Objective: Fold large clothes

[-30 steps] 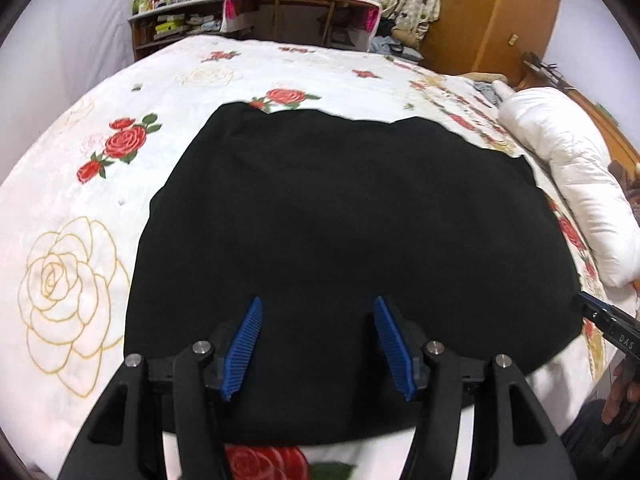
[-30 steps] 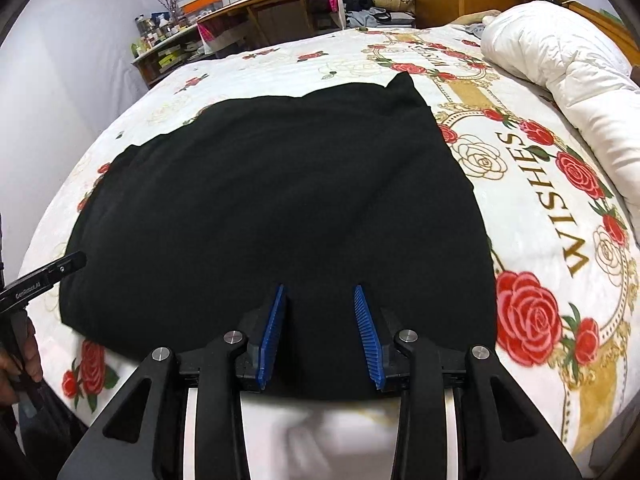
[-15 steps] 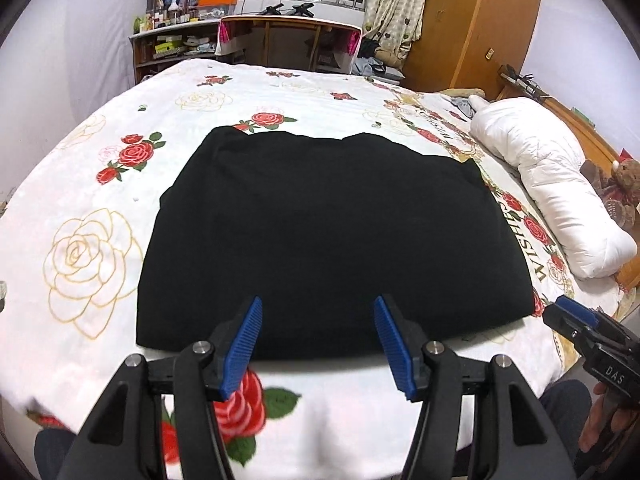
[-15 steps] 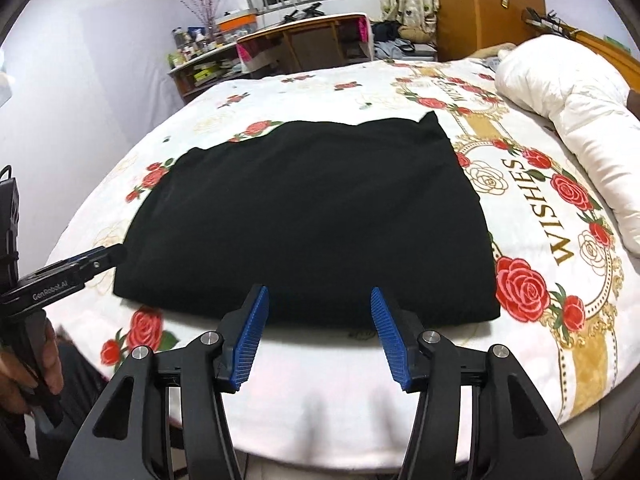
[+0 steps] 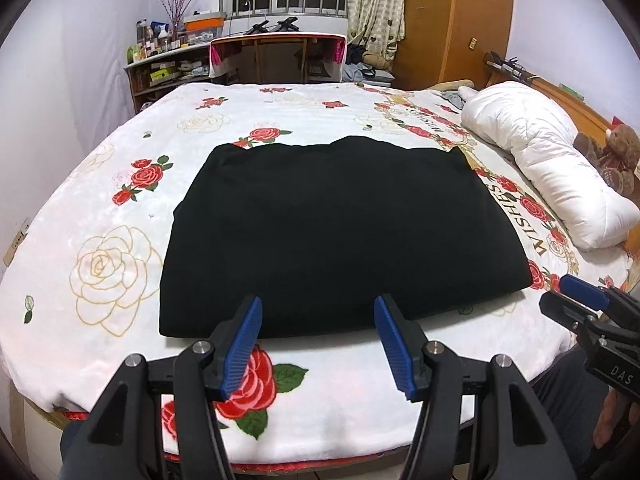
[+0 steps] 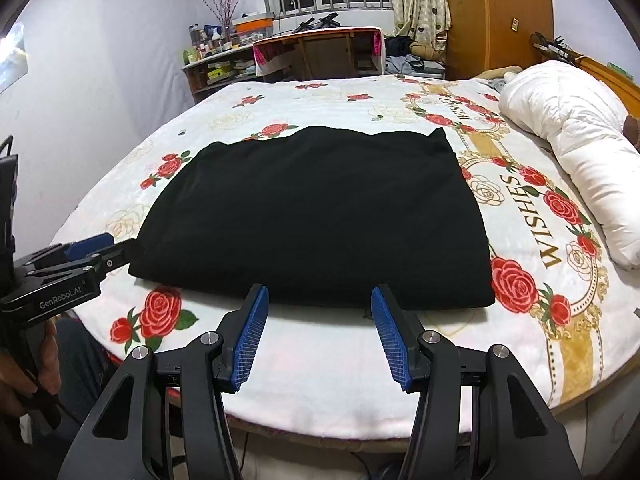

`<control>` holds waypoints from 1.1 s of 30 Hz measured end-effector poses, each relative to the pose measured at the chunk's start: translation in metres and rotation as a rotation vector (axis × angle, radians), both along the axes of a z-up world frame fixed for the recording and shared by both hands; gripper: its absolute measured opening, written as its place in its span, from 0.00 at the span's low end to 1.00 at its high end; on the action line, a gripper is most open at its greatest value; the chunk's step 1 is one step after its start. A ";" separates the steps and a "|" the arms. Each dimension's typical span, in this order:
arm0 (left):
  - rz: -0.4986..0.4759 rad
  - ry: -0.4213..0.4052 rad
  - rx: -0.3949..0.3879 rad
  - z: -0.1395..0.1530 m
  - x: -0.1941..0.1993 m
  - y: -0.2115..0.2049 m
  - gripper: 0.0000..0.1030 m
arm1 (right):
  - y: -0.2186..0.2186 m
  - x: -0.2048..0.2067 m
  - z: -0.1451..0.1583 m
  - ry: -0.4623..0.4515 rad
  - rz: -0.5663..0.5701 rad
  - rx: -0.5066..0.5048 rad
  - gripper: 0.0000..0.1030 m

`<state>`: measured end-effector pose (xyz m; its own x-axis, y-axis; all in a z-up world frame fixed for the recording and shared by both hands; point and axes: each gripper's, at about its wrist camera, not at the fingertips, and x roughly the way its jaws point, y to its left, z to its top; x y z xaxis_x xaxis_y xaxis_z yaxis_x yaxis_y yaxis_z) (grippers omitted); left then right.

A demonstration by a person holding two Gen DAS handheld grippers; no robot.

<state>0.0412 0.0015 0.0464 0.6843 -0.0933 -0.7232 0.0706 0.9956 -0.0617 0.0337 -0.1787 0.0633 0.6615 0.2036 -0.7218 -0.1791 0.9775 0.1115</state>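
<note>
A black garment (image 5: 340,232) lies folded into a broad flat rectangle in the middle of the rose-patterned bed (image 5: 100,208); the right wrist view shows the same garment (image 6: 320,208). My left gripper (image 5: 318,304) hovers open over the garment's near edge, nothing between its blue pads. My right gripper (image 6: 319,292) is open too, above the near edge further right, and holds nothing. Each view catches the other tool at its side: the right gripper (image 5: 580,292) and the left gripper (image 6: 92,248), each in a person's hand.
A rolled white duvet (image 5: 552,176) lies along the bed's right side, with a teddy bear (image 5: 616,156) behind it. Beyond the bed stand a desk (image 5: 276,56), cluttered shelves (image 5: 160,68) and a wooden wardrobe (image 5: 452,20). The bed's near edge (image 6: 320,412) is just below the grippers.
Both grippers have drawn back and upward from over the garment to the bed's near edge. The right gripper's jaws have widened. The garment has stayed put.
</note>
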 end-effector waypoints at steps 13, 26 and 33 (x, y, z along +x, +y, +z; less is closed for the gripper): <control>0.022 0.037 -0.037 -0.009 -0.003 0.007 0.59 | 0.011 -0.005 -0.004 0.019 0.023 -0.012 0.52; 0.022 0.038 -0.022 -0.009 -0.004 0.003 0.59 | 0.012 -0.006 -0.007 0.025 0.019 -0.012 0.53; 0.026 0.045 -0.015 -0.009 -0.004 0.002 0.59 | 0.011 -0.006 -0.007 0.025 0.020 -0.012 0.53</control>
